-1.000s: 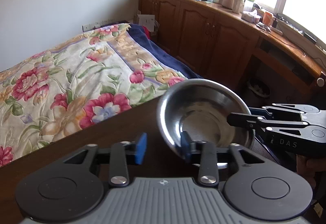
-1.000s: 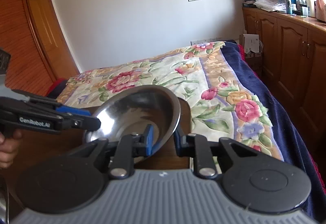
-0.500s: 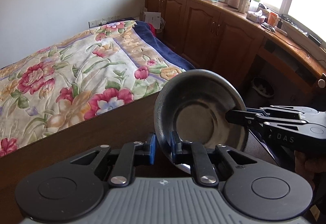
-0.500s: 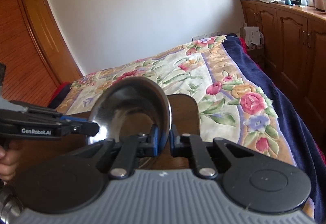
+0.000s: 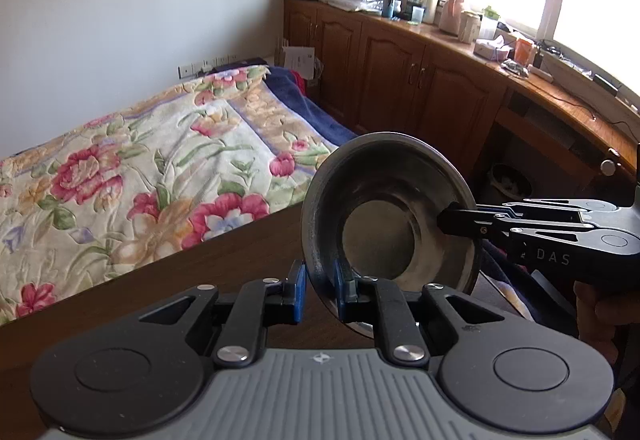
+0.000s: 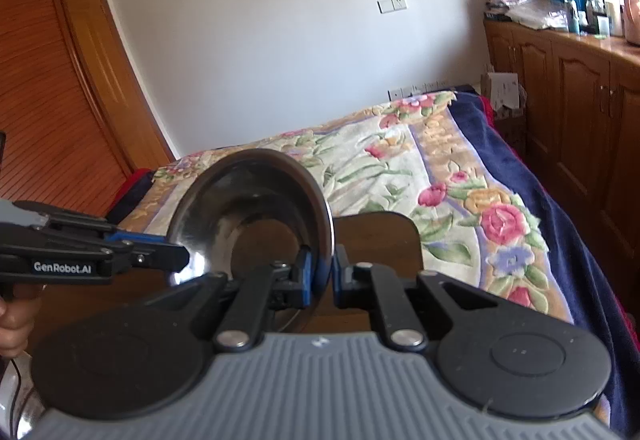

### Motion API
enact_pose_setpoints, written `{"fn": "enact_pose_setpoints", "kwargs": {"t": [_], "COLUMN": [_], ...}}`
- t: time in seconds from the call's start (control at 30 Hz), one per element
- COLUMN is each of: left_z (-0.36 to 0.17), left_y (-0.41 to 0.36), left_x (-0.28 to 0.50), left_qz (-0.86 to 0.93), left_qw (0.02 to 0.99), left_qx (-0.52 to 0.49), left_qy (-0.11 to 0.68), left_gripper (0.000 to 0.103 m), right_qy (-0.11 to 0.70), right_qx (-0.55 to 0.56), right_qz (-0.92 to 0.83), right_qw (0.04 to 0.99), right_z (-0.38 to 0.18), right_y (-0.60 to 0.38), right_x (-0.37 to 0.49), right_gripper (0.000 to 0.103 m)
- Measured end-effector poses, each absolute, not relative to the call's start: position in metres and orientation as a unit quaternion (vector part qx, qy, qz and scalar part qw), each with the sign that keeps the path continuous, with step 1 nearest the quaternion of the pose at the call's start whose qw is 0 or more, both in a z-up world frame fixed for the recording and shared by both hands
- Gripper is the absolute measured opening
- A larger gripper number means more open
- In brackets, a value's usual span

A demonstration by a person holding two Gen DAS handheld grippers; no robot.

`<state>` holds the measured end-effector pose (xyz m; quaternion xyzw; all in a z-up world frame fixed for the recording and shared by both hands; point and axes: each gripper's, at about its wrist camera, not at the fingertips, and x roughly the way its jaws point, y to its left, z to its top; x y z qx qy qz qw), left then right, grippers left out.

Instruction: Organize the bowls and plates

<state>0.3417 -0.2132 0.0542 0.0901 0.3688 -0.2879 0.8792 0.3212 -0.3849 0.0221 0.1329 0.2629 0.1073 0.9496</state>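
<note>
You have one steel bowl [image 5: 388, 215] in play and two hand-held grippers on it. Your left hand-held gripper [image 5: 319, 290] is clamped on the bowl's lower rim; your right hand-held gripper [image 6: 321, 272] is clamped on the rim at the opposite side. The bowl is held between them, tipped nearly onto its edge, raised off the dark wooden worktop [image 5: 192, 280].

Hidden or unclear: the rim section behind each pair of fingers is covered. At the lower left edge of the right wrist view a shiny metal object [image 6: 24, 412] is cut off; you cannot tell what it is. Only part of a hand [image 6: 14, 320] shows on the left grip.

Beyond the worktop lies one bed under a floral quilt [image 5: 120, 175] with a navy border. Wooden cabinets [image 5: 400, 79] run under the window, their top crowded with small items too small to identify. A slatted wooden door [image 6: 52, 111] stands at the left wall.
</note>
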Motion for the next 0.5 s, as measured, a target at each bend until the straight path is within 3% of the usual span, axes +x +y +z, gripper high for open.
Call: {"fn": "enact_pose_setpoints", "kwargs": {"t": [0.5], "left_z": [0.086], "left_y": [-0.175], "left_x": [0.294], "left_qz": [-0.295], "left_qw": [0.892], "left_qx": [0.072], "left_qy": [0.334], "left_gripper": [0.016], "right_qy": [0.236], "right_qx": [0.105], "right_qz": [0.112], "right_qw": [0.96], "right_z": [0.053], "right_y": [-0.359], "right_x": [0.289], "right_gripper": [0.012]}}
